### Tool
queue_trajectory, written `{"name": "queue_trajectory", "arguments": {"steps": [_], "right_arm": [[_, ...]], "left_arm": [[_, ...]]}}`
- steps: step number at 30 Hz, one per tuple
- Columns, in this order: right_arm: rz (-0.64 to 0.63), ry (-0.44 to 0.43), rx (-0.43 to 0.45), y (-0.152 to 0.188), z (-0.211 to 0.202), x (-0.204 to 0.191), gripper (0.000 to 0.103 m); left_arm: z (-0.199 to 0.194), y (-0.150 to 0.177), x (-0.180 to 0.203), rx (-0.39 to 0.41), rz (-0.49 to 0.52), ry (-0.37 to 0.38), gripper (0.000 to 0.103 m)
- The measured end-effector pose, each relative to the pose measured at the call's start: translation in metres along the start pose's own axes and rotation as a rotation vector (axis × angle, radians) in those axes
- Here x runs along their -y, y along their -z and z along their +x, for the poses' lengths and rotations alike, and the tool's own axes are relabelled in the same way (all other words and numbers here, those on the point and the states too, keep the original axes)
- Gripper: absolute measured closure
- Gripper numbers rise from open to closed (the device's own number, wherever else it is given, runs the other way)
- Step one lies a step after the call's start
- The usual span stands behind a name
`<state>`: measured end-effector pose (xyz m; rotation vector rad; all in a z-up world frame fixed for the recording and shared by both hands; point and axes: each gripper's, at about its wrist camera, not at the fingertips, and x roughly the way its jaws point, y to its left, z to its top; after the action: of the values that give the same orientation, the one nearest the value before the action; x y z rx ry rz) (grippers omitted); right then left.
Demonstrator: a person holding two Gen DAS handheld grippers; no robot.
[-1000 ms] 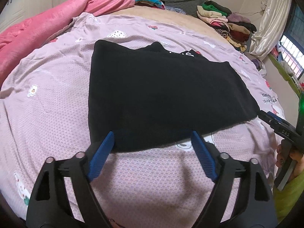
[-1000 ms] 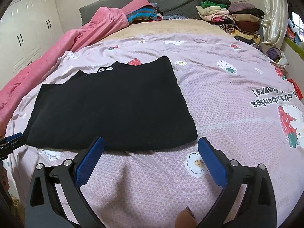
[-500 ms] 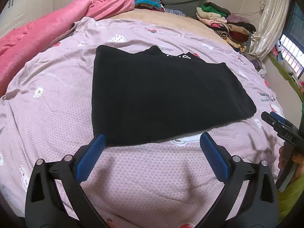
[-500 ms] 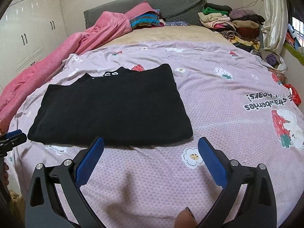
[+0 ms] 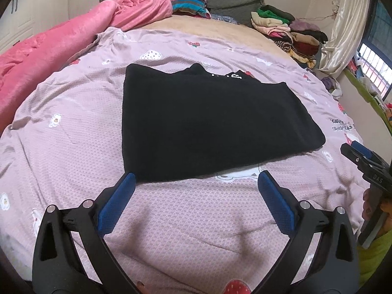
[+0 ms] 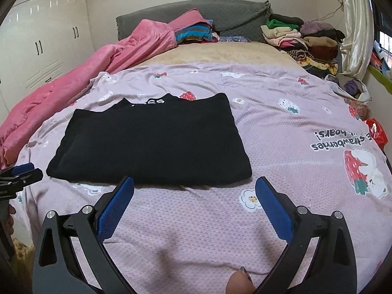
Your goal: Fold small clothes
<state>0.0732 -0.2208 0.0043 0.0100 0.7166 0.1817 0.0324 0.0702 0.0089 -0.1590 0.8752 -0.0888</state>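
Observation:
A black garment (image 5: 208, 122) lies folded flat into a rectangle on the lilac strawberry-print bedspread (image 5: 73, 127); a bit of white lettering shows at its far edge. It also shows in the right wrist view (image 6: 152, 142). My left gripper (image 5: 196, 183) is open and empty, just short of the garment's near edge. My right gripper (image 6: 194, 188) is open and empty, also just short of the near edge. Each gripper shows at the other view's side edge.
A pink blanket (image 5: 49, 41) is heaped along the left side of the bed. Stacks of folded clothes (image 6: 303, 41) sit at the far right by the curtain. A grey headboard (image 6: 208, 12) and white wardrobes (image 6: 36, 39) stand behind.
Both grippers have drawn back and risen from the garment; its near edge was between the left gripper's fingers a second ago and now lies beyond them. The garment has not moved.

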Motion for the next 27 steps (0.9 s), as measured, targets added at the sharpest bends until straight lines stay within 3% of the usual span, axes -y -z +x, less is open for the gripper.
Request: {"name": "queue_trajectory", "arguments": {"steps": [27], "right_arm": [[-0.138,-0.112,0.008,-0.003,-0.009,-0.083,0.004]], "left_arm": [[-0.027,0.001,-0.038,0.051,-0.057,-0.050,0.010]]}}
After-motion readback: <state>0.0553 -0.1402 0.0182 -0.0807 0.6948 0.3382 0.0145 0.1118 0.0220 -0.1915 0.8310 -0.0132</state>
